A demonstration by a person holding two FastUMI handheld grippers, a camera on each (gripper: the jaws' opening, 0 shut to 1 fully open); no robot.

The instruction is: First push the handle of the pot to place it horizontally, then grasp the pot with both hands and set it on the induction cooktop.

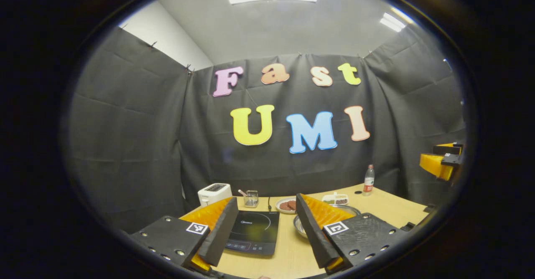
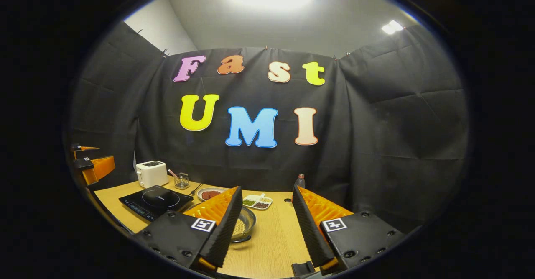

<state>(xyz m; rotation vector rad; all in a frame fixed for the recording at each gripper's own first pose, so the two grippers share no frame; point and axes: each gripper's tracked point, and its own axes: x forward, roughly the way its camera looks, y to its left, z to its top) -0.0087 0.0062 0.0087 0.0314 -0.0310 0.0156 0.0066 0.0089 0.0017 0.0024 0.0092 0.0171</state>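
Note:
A black induction cooktop (image 1: 253, 231) lies on the wooden table (image 1: 388, 210), seen between my left gripper's fingers. The left gripper (image 1: 266, 201) is open and holds nothing. The metal pot (image 1: 298, 225) sits just right of the cooktop, mostly hidden behind the right finger. In the right gripper view the pot (image 2: 245, 225) holds pale grains and sits behind the left finger; its handle is hidden. The cooktop (image 2: 155, 201) lies to its left. My right gripper (image 2: 266, 191) is open above the table, empty. Each gripper shows at the edge of the other's view (image 1: 443, 162) (image 2: 90, 164).
At the back of the table stand a white toaster (image 1: 214, 193), a small glass cup (image 1: 251, 198), a plate of brown pieces (image 1: 286, 205), a divided dish (image 1: 335, 199) and a bottle (image 1: 368, 180). Black cloth walls close the booth.

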